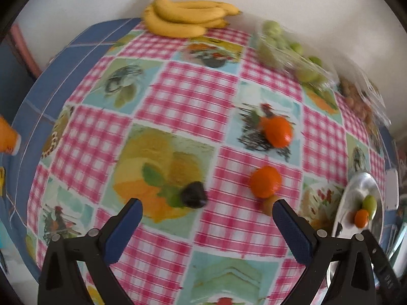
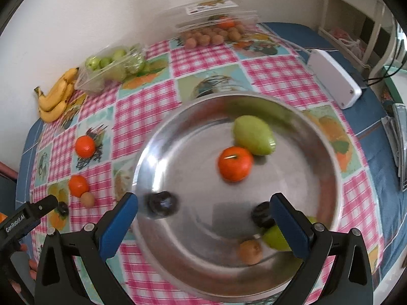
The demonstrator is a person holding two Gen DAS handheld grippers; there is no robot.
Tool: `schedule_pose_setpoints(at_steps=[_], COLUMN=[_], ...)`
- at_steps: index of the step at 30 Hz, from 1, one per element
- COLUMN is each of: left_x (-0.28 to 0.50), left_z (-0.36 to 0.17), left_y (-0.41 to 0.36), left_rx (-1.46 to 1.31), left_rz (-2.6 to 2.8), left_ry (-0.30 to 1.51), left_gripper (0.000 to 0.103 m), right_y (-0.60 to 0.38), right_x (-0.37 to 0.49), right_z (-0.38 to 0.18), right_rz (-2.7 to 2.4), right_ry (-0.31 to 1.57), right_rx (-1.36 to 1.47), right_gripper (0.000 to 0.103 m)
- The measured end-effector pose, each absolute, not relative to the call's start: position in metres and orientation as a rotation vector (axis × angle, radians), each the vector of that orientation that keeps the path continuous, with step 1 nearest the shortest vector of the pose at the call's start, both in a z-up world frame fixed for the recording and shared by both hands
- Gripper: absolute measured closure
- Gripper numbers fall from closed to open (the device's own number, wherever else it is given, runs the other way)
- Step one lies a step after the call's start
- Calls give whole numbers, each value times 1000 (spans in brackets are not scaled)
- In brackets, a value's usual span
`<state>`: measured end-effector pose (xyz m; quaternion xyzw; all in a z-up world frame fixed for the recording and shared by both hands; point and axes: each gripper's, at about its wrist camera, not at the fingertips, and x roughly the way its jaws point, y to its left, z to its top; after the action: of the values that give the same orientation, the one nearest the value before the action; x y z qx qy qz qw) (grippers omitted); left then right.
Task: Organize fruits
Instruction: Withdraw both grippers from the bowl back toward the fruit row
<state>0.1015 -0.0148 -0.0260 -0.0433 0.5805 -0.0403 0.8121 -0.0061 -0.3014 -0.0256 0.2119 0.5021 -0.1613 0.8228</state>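
Left fingers: my left gripper stands wide apart over the tabletop, with nothing between the pads.
Right fingers: my right gripper is spread as wide as it goes above the metal bowl, gripping nothing; one dark plum lies just inside the left pad, a second plum touching or just beside the right pad.
Fruit in bowl: tangerine, green pear-like fruit, another green fruit partly hidden by my right finger, small brown fruit, both plums.
Fruit loose on tabletop: dark plum, near tangerine, far tangerine, small brown fruit touching the near tangerine.
Deciding relation: the loose plum sits just ahead of my left fingers, slightly toward the left pad; it is blurred, so no long axis can be read. The left hand is plainly the nearer one; the bowl lies well off to its right.
Untouched stock: bananas, tray of green fruit, tray of brown fruit along the wall.
Judged progress: partway; several pieces remain outside the bowl.
Risk: the plum may roll off a pad on closing.
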Motion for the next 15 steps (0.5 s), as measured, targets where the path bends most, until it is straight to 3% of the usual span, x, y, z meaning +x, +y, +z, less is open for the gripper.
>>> schedule_pose_setpoints(at_steps=[15], left_x=[110], left_z=[-26], left_y=[50], left_rx=[-198], left_rz=[38], left_ry=[1214], left_gripper=[0], right_y=[-202], right_x=[35], right_z=[-14], right_rz=[-124], right_ry=[1072], right_rx=[370], right_gripper=[0])
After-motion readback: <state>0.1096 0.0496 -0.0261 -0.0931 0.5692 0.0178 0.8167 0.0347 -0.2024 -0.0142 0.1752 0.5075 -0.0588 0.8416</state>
